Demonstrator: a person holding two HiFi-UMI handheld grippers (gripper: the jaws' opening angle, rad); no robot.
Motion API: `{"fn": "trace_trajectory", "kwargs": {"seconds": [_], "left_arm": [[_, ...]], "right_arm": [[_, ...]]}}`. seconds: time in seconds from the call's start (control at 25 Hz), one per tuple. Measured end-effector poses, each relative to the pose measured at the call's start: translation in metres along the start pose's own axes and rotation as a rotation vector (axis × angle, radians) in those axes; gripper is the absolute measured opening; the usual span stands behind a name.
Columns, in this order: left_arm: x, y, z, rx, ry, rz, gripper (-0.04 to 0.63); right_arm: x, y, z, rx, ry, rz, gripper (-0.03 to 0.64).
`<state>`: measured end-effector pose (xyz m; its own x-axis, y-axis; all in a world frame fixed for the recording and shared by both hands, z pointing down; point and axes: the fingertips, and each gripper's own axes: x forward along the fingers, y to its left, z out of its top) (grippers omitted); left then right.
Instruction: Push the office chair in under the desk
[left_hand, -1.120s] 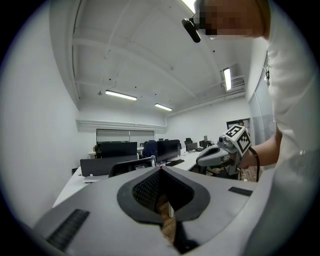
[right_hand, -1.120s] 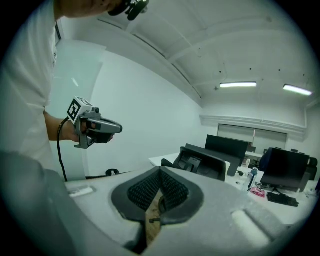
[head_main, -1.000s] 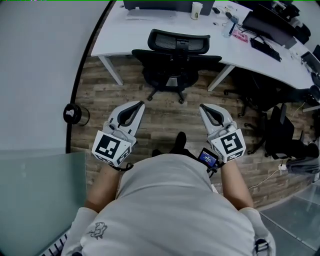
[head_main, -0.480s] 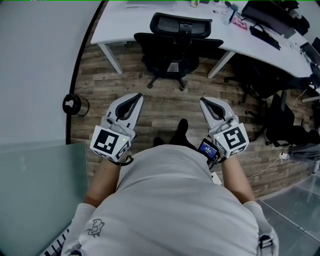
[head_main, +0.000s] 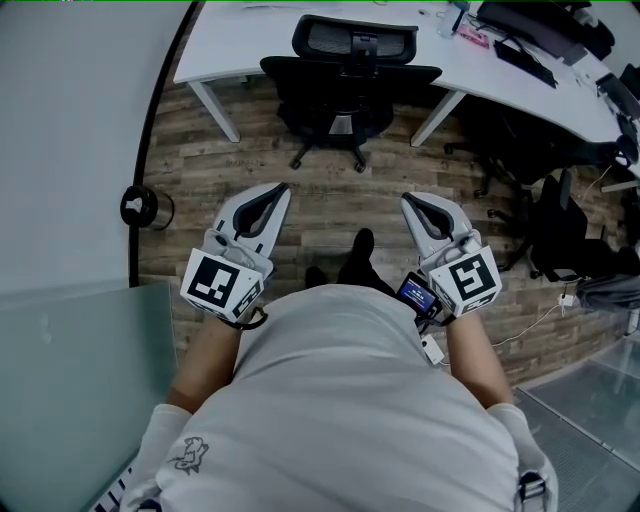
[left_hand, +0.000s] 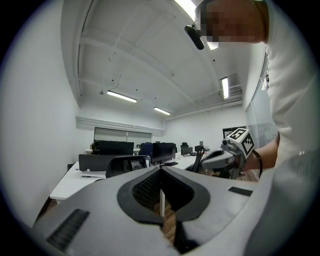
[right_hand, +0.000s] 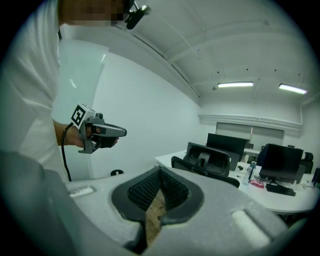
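Office chair (head_main: 350, 75), black with a mesh headrest, stands at the near edge of the white worktop (head_main: 230, 45), its back turned toward the person and its seat facing the worktop. It sits between the two white worktop legs (head_main: 215, 110), with a strip of floor showing on either side of its castor base (head_main: 330, 150). How far the seat reaches under the worktop edge cannot be told from above.

A stretch of wood-plank floor (head_main: 330, 205) lies between the castors and the person's dark shoe (head_main: 362, 245). Left claw (head_main: 279, 188) and right claw (head_main: 408, 200) are held low over that floor, well apart from the chair and from each other, with their tips pointing toward it. Each has its jaws pressed fully together with nothing between them.

To the left the floor ends at a curved white wall (head_main: 80, 120), with a round black object (head_main: 140, 207) at its foot. To the right, other dark chairs (head_main: 560, 240) crowd the worktop's curving edge, and a keyboard (head_main: 525, 62) lies on top.
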<state>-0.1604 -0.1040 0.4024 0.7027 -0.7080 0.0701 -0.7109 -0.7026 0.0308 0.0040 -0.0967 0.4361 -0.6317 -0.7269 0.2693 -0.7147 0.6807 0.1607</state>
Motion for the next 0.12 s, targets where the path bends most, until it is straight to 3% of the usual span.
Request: {"fn": "trace_trajectory", "kwargs": {"seconds": [0.12], "left_arm": [[0.0033, -0.0027, -0.0051, 0.001, -0.01, -0.003, -0.002]], "right_arm": [[-0.0027, -0.0009, -0.0067, 0.005, 0.005, -0.008, 0.003]]}}
